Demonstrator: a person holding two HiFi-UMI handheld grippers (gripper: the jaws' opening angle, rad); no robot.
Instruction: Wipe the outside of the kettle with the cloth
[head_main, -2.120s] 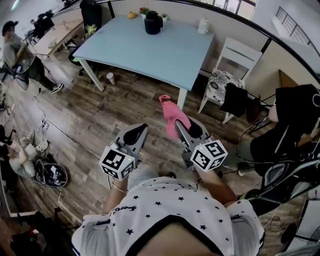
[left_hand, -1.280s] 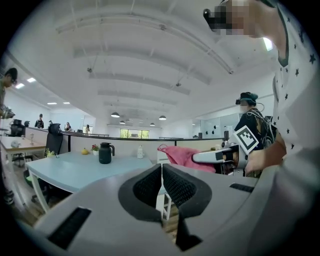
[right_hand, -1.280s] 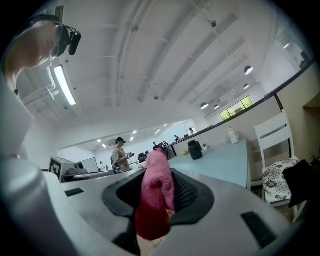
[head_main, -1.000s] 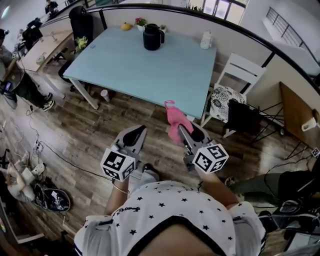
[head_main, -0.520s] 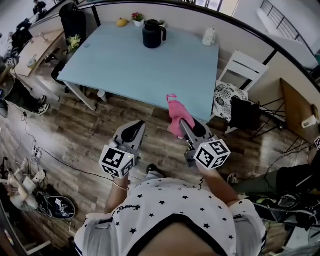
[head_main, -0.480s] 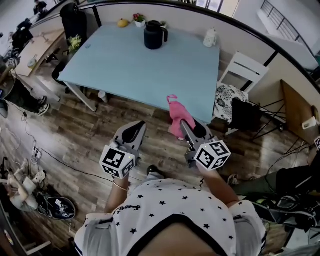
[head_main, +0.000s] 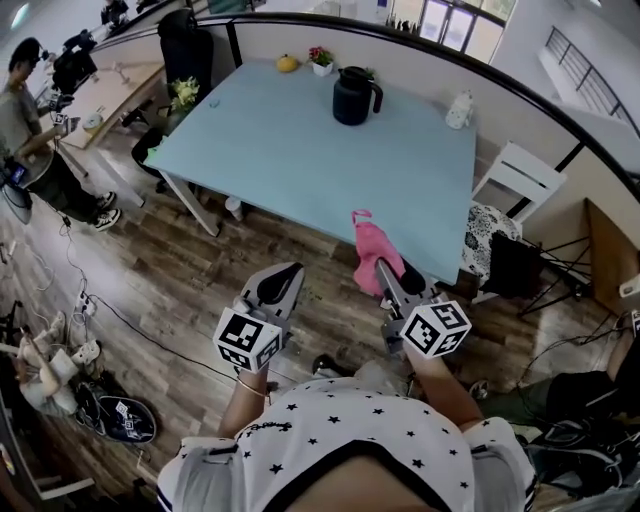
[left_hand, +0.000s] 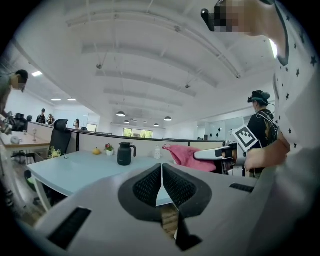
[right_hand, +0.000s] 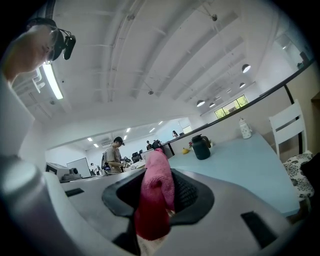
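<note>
A dark kettle (head_main: 354, 96) stands at the far side of the light blue table (head_main: 300, 160), also seen small in the left gripper view as the kettle (left_hand: 124, 153) and in the right gripper view as the kettle (right_hand: 201, 147). My right gripper (head_main: 383, 268) is shut on a pink cloth (head_main: 372, 248), held in the air over the table's near edge. The cloth (right_hand: 154, 200) fills the gap between its jaws. My left gripper (head_main: 280, 287) is shut and holds nothing, hanging over the wooden floor short of the table.
A yellow fruit (head_main: 288, 64), a small flower pot (head_main: 321, 60) and a white bottle (head_main: 459, 108) sit along the table's back edge. A white chair (head_main: 515, 195) stands at the right. A person (head_main: 30, 130) stands at a desk on the left. Cables (head_main: 110, 300) lie on the floor.
The view has shifted, so the table and kettle now sit further right and lower in the head view. Both grippers keep their pose, with the cloth still held in the right one.
</note>
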